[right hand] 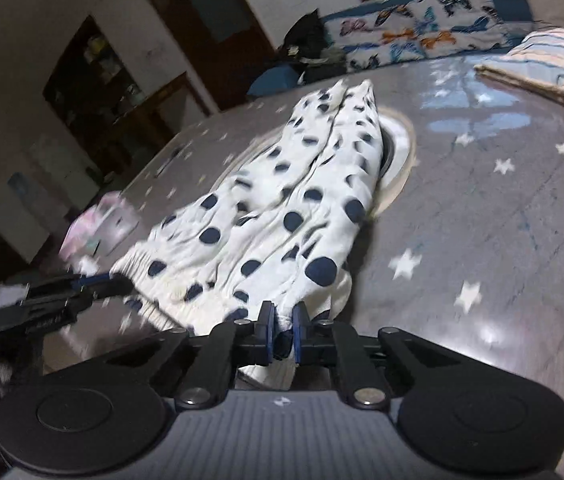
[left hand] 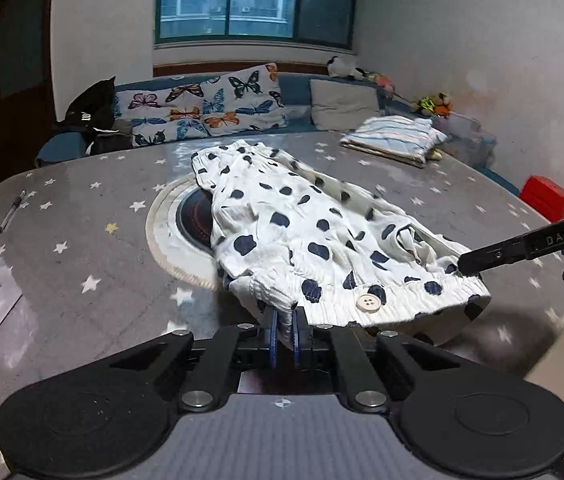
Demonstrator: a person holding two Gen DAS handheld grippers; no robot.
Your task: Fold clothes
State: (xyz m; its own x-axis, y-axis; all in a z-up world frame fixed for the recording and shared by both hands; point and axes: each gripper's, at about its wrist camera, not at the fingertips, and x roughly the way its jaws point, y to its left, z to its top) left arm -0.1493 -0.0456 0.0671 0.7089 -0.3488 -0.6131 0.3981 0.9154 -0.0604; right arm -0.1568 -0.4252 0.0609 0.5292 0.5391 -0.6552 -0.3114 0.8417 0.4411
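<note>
Right now, the left gripper (left hand: 284,322) is sitting low in the centre of the left wrist view with its 2 blue-padded fingers (left hand: 272,326) pinched together on the near edge of the spotted garment (left hand: 302,224), a white piece of clothing with dark blue blotches. That garment is lying across the grey star-printed table (left hand: 82,200), running from the lower middle of the frame up toward the centre, and it is partly covering a round inset plate (left hand: 170,224) in the tabletop. Its gathered waistband, carrying 1 pale button (left hand: 368,303), is facing the camera and lifting off the surface a little. At the right edge of that view the right gripper (left hand: 467,265) is reaching in, its dark tip biting the waistband at the far corner. In the right wrist view the same gripper (right hand: 282,322) is showing its 2 fingers clamped on bunched white fabric at lower centre, while the garment (right hand: 282,208) is stretching away toward the upper middle, blurred by motion. At the lower left of this frame the left gripper (right hand: 94,280) is appearing as a dark smear at the cloth's edge. Farther back, a folded striped cloth (left hand: 396,136) is resting near the table's far right, and a butterfly-print cushion (left hand: 202,104) is leaning on the blue sofa behind.
</note>
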